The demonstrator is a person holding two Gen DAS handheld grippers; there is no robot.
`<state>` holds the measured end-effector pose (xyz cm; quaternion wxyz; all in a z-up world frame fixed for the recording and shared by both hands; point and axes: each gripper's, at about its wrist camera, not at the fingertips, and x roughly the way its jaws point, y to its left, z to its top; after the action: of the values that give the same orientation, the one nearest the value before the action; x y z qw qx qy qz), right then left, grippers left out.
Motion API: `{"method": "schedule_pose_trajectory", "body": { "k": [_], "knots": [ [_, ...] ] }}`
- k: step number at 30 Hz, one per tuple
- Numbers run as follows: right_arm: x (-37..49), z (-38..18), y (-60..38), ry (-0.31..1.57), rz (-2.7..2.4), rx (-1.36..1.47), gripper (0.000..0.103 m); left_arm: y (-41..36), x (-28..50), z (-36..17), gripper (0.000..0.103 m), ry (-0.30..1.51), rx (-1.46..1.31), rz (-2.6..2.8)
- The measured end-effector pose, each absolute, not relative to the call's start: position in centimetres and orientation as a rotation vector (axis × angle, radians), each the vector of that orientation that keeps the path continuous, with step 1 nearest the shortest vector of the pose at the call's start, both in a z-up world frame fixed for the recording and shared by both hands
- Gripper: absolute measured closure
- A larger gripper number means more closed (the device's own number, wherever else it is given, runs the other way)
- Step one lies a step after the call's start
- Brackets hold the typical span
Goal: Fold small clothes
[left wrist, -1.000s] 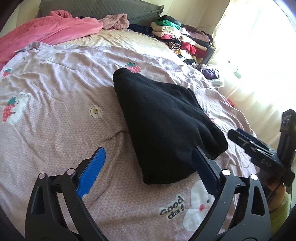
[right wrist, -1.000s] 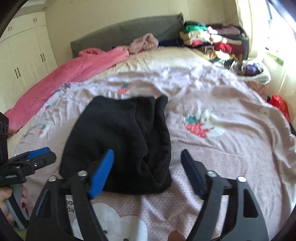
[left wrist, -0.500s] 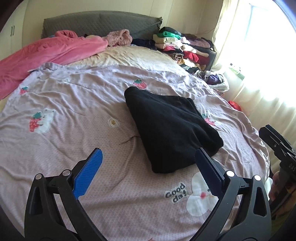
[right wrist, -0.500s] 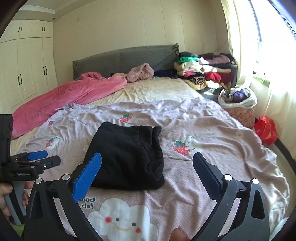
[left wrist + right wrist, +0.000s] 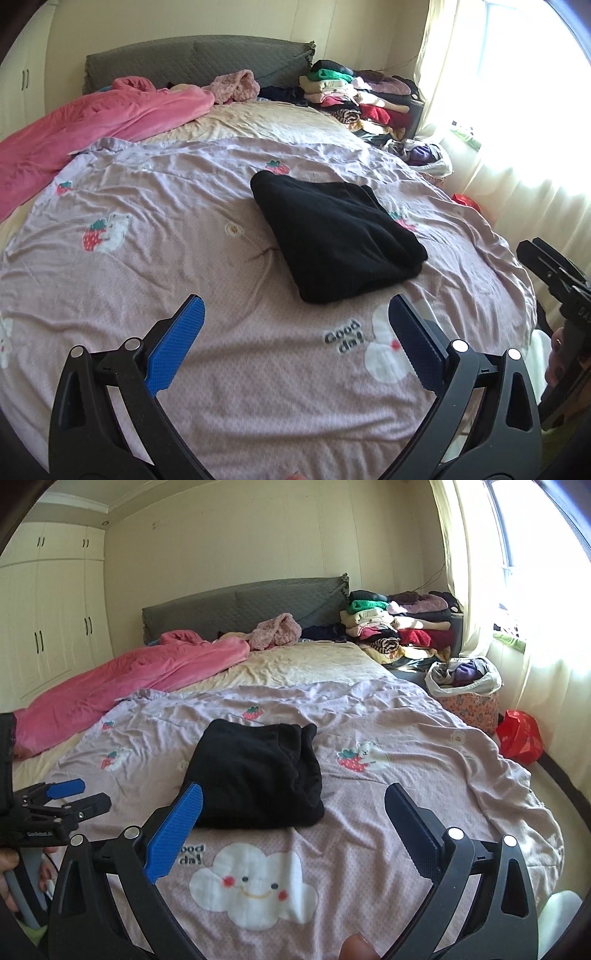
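Garment [image 5: 334, 236] lies folded on quilt [image 5: 147, 258], mid-bed, clear of both tongs. L gripper [image 5: 295, 332]: jaws wide, empty. R gripper [image 5: 293, 814]: jaws have just been opening, now wide, nothing between. Judged step: retreat. Lift both clear w/o snagging the fold; fetch next item from the pile [image 5: 399, 627].

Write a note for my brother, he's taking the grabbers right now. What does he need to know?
Left gripper: open, empty.
Right gripper: open, empty; its jaws have just been opening.
Black garment: lies folded on the lilac quilt, in front of both grippers, touched by neither.
Done: this piece looks folded.
Left: probably move it to the stacked clothes by the headboard, then fetch another piece.
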<state>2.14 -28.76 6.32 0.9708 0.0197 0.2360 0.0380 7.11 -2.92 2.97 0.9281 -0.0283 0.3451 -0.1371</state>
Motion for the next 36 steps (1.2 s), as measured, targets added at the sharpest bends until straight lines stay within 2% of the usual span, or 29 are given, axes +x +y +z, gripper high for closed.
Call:
{"method": "schedule_pose_trajectory", "body": {
  "k": [6, 17, 36],
  "knots": [
    [-0.1, 4.4, -28.4, 0.476, 0.033, -0.009, 0.005, -2.8, 5.3, 1.9, 0.009, 0.709, -0.041, -0.264],
    [0.0, -0.1, -27.2, 0.616, 0.032, 0.019, 0.005, -2.6, 4.5, -1.4, 0.010, 0.778, -0.037, -0.230],
    [0.1, -0.6, -26.5, 0.628, 0.053, 0.008, 0.005, -2.2, 4.3, -1.7, 0.009, 0.778, -0.034, -0.200]
  ]
}}
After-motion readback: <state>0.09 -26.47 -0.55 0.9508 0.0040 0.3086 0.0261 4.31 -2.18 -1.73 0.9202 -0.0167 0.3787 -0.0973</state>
